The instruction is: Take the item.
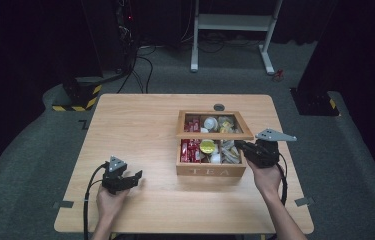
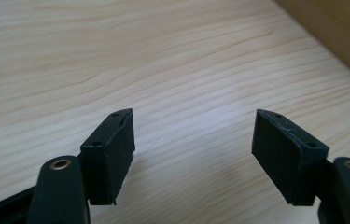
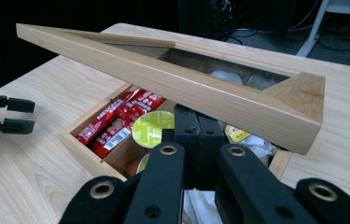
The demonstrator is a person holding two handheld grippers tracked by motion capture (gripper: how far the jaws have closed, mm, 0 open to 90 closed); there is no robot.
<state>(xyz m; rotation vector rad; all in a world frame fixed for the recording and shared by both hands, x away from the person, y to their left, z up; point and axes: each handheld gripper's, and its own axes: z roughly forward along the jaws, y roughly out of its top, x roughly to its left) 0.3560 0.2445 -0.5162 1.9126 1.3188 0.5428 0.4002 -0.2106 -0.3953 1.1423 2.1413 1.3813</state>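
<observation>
We are looking down on a light wooden table (image 1: 140,120) with a wooden tea box (image 1: 211,169) sitting right of centre, the word TEA showing on its front wall. Its glass-paned lid (image 1: 215,124) is standing partly raised, hinged at the far side, with its front edge lifted clear of the box.

The right gripper (image 1: 242,148) is reaching in from the box's right side, under the lid's front right corner. In the right gripper view its jaws are pressing flat together with no gap between them, their tips sitting just beneath the lid's (image 3: 172,79) wooden frame. We are not sure whether the tips are touching the underside of the frame or resting just short of it, since the frame hides the contact point. Nothing is showing between the pads.

Inside the box we are seeing red sachets (image 3: 116,122) lying in the left compartment, a round yellow-lidded capsule (image 3: 153,128) beside them, and pale wrapped packets (image 1: 229,152) toward the right. More small items are showing through the lid's glass in the high view.

The left gripper (image 1: 138,176) is resting low over bare table, well apart from the box on its left. In the left gripper view (image 2: 193,154) its jaws are standing wide apart with only wood grain between them. The person's hands are coming in from the near edge.
</observation>
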